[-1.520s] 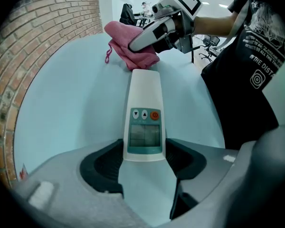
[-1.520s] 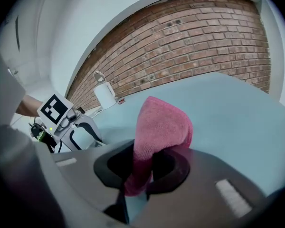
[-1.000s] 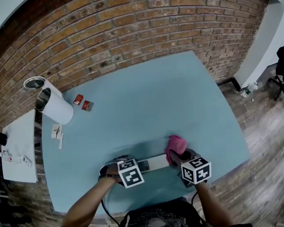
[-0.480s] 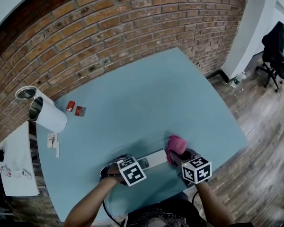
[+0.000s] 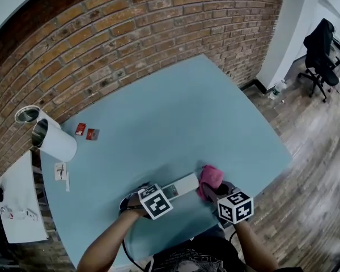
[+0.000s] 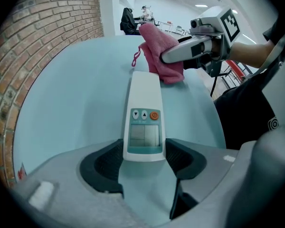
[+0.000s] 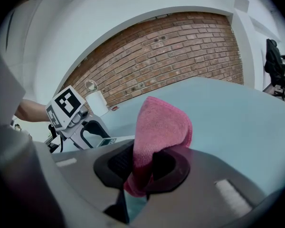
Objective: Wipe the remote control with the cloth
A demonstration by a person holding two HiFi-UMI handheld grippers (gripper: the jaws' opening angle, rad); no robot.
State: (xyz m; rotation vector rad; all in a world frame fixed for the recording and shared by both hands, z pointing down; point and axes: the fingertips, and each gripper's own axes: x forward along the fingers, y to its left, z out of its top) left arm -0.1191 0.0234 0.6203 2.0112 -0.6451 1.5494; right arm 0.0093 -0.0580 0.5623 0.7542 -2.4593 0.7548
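A white remote control (image 5: 180, 187) with a small screen and an orange button lies on the pale blue table (image 5: 175, 123). My left gripper (image 5: 168, 194) is shut on its near end, with the pads against both sides (image 6: 143, 127). My right gripper (image 5: 216, 189) is shut on a folded pink cloth (image 5: 210, 177). In the left gripper view the cloth (image 6: 159, 56) rests on the remote's far end. The right gripper view shows the cloth (image 7: 159, 129) standing up out of the jaws, with the left gripper (image 7: 92, 129) beyond it.
A white cylinder (image 5: 52, 139) lies on its side at the table's far left, with two small red packets (image 5: 85, 132) near it. A white side table (image 5: 20, 205) stands to the left. A brick wall runs behind. An office chair (image 5: 320, 47) stands at the far right.
The right gripper has slid a little sideways with the cloth at the remote's far end. The left gripper and the remote have stayed put. The head view has swung slightly.
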